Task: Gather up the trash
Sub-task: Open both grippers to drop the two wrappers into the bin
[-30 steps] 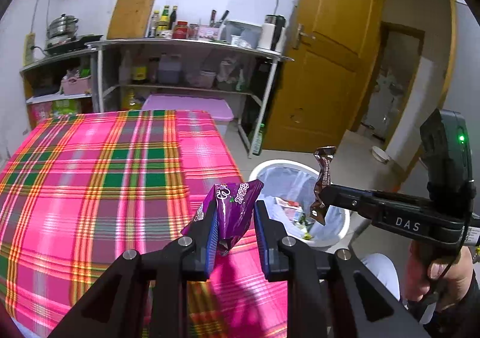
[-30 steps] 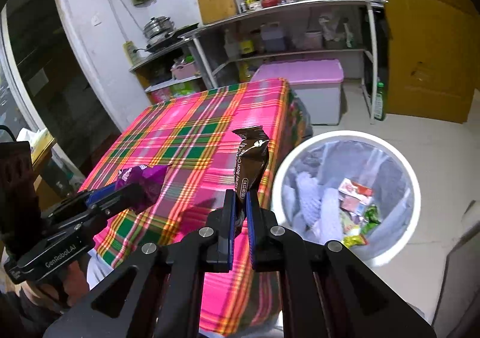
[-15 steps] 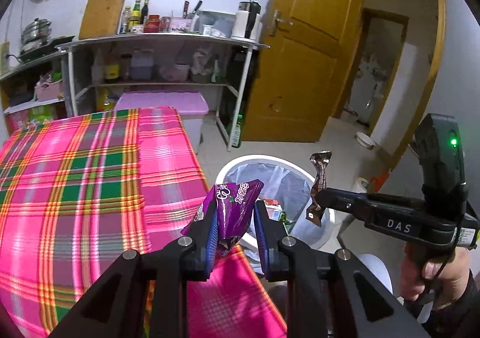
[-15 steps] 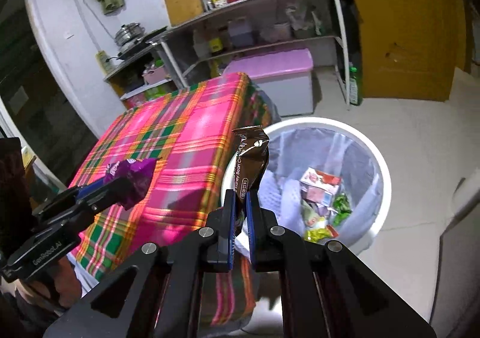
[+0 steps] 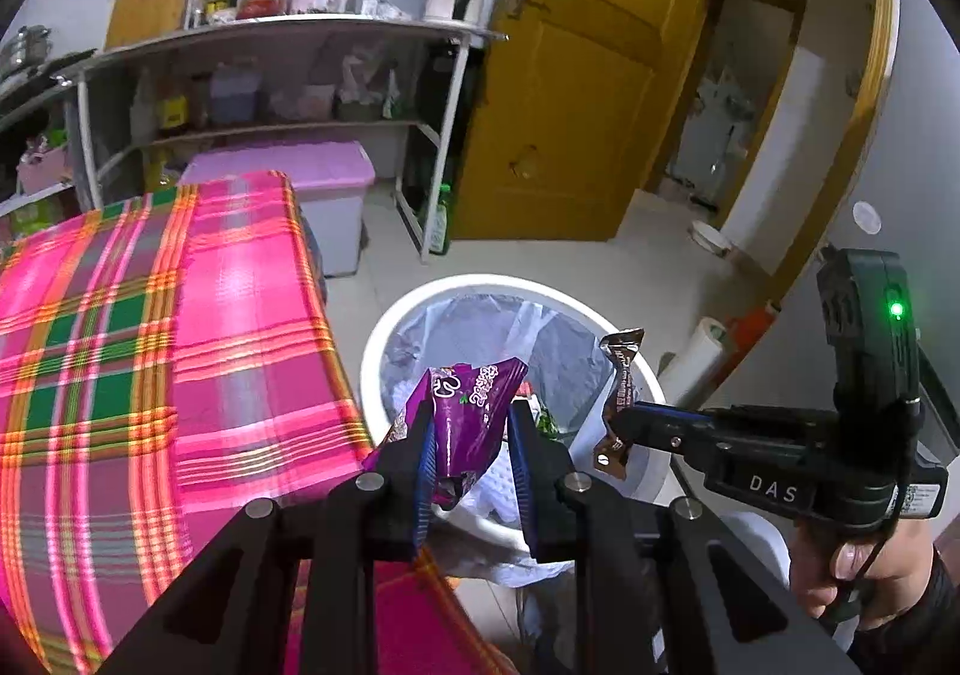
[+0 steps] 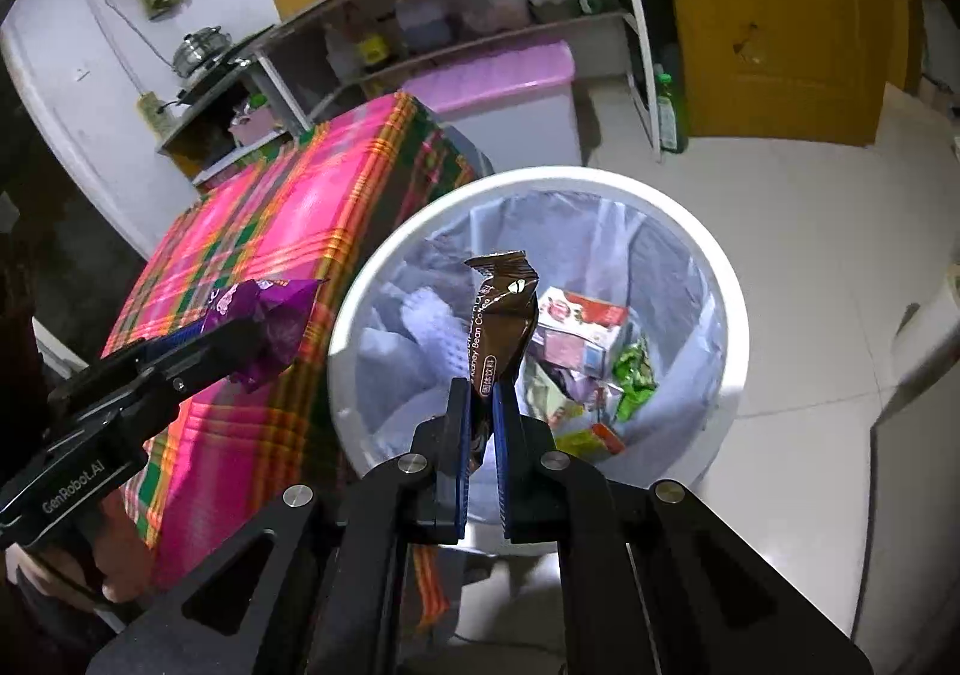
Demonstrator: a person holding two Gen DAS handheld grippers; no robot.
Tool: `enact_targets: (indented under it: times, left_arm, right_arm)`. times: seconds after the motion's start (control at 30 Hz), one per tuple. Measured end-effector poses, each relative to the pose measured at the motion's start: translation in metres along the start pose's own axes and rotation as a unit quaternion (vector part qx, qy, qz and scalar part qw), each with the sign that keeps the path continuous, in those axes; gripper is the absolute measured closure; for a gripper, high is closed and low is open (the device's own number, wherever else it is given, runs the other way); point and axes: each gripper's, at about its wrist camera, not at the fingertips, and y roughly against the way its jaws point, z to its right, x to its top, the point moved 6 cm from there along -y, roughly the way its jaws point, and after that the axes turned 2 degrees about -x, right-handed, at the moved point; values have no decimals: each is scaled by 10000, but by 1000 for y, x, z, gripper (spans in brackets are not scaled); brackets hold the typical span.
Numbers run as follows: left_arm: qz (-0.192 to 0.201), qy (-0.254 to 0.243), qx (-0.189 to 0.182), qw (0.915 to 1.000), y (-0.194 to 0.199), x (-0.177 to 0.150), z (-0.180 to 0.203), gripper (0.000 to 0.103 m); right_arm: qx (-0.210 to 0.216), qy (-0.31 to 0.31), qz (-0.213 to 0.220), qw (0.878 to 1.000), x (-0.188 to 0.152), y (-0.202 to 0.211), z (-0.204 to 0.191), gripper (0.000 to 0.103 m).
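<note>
My left gripper [image 5: 471, 450] is shut on a purple snack wrapper [image 5: 471, 405], held at the near left rim of the white trash bin [image 5: 420, 303]. My right gripper [image 6: 480, 426] is shut on a brown coffee wrapper [image 6: 501, 321], held upright over the bin [image 6: 729, 279], which has a clear liner and several wrappers inside. In the left wrist view the right gripper [image 5: 618, 420] holds the brown wrapper [image 5: 621, 375] over the bin's right rim. In the right wrist view the left gripper [image 6: 240, 333] holds the purple wrapper [image 6: 276, 315] over the table's corner.
A table with a pink plaid cloth [image 5: 120, 345] stands left of the bin. A metal shelf rack [image 5: 270, 75] with bottles, a pink-lidded storage box [image 5: 300, 177] and a yellow wooden door [image 5: 570, 75] stand behind. White tiled floor [image 6: 810, 255] surrounds the bin.
Both grippers have moved right, off the table toward the bin, each still holding its wrapper. The bin now looms larger and closer in both views.
</note>
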Motion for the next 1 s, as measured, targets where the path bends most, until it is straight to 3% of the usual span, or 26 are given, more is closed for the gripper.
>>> enact_targets:
  times: [0.3,0.47,0.73,1.0]
  left_arm:
    - [-312,-94,-90,9994,-38,1,5,76]
    - [-424,-91,-125,9990,-50,2,4,67]
    - [-359,-29,-196,9992,-43,0,4,66]
    - [-110,-70,-158,9998,-9,-4,10,66]
  right_arm:
    - [-111,-182,-182,9996,-1,-16,19,93]
    - [-135,-198,-169,9996,-1,-15,22,75]
    - [-123,-134,-14,9998,0,2,17,74]
    - [-162,122,333,9992,-3,34,-9,74]
